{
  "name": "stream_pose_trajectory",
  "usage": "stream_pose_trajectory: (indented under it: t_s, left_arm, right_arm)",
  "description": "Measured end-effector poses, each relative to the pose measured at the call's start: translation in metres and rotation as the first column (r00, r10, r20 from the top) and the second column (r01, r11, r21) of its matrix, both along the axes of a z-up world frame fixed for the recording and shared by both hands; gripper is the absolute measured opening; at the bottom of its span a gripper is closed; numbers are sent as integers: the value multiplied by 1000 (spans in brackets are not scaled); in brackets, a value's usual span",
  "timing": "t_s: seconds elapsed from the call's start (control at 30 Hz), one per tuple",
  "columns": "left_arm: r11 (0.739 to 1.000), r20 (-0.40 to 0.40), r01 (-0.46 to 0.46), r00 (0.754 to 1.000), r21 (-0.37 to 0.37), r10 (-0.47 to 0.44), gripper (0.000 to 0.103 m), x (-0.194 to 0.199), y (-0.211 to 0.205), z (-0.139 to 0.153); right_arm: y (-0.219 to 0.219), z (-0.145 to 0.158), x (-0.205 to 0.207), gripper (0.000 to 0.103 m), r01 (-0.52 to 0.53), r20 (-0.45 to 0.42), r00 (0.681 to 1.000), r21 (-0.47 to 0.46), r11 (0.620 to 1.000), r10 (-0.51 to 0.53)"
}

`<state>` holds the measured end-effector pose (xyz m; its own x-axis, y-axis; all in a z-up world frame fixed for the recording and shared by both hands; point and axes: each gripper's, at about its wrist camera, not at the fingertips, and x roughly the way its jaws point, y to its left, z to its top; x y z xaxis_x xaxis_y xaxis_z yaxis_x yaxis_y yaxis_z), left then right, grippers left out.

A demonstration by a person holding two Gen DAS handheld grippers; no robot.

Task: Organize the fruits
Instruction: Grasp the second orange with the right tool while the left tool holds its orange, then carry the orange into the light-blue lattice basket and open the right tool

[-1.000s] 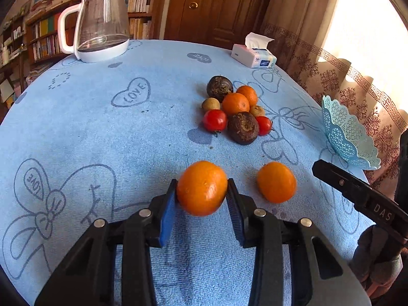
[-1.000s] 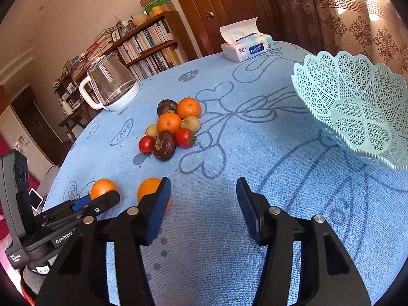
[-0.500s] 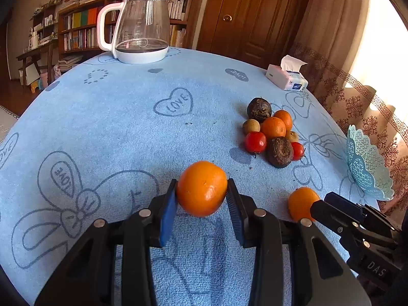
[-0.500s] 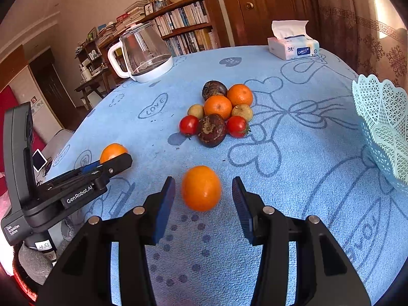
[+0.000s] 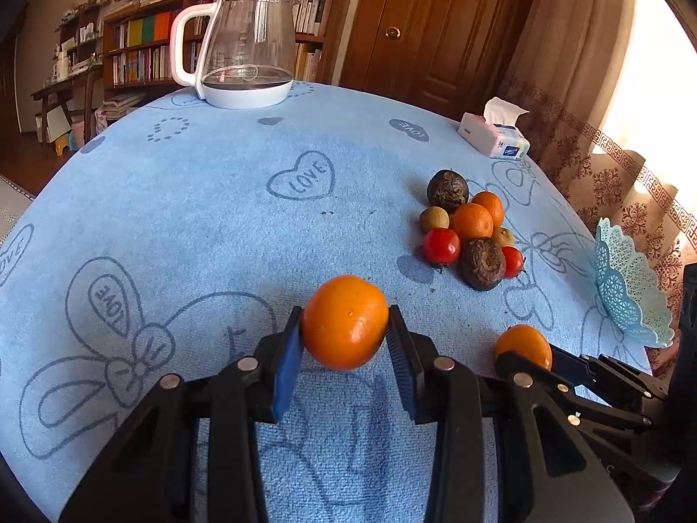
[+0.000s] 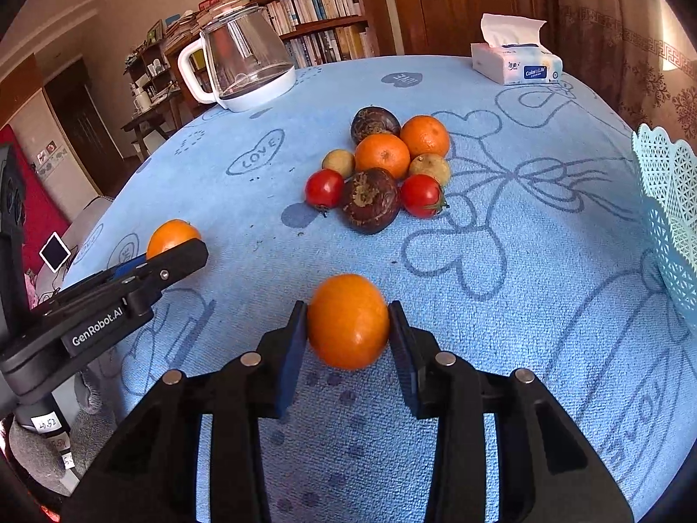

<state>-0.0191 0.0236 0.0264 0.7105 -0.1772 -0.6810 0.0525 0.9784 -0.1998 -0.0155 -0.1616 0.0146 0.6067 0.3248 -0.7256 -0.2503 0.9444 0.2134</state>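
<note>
My left gripper (image 5: 344, 340) is shut on an orange (image 5: 345, 321) and holds it above the blue tablecloth. My right gripper (image 6: 347, 335) is shut on a second orange (image 6: 347, 320); that orange also shows in the left wrist view (image 5: 522, 344). A pile of fruit (image 6: 379, 174) lies mid-table: two oranges, two red tomatoes, two dark round fruits and two small tan ones. The pile also shows in the left wrist view (image 5: 470, 229). A pale blue lattice basket (image 6: 671, 213) stands at the right edge, empty as far as I can see.
A glass kettle (image 5: 244, 48) with a white handle stands at the far side of the table. A tissue box (image 6: 516, 61) sits at the far right. The left gripper's body (image 6: 109, 300) reaches in from the left. Bookshelves and a wooden door are behind.
My right gripper moved onto the loose orange and shut on it. My left gripper kept its orange and swung left, so the pile and basket slid right in its view.
</note>
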Motion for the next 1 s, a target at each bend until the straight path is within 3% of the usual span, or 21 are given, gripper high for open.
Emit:
stream_pose_trajectory:
  t_s: [1.0]
  left_arm:
    - [1000, 7, 8, 1000, 13, -8, 38, 1, -3, -1]
  right_arm:
    - [-38, 19, -13, 38, 112, 87, 988, 139, 984, -125]
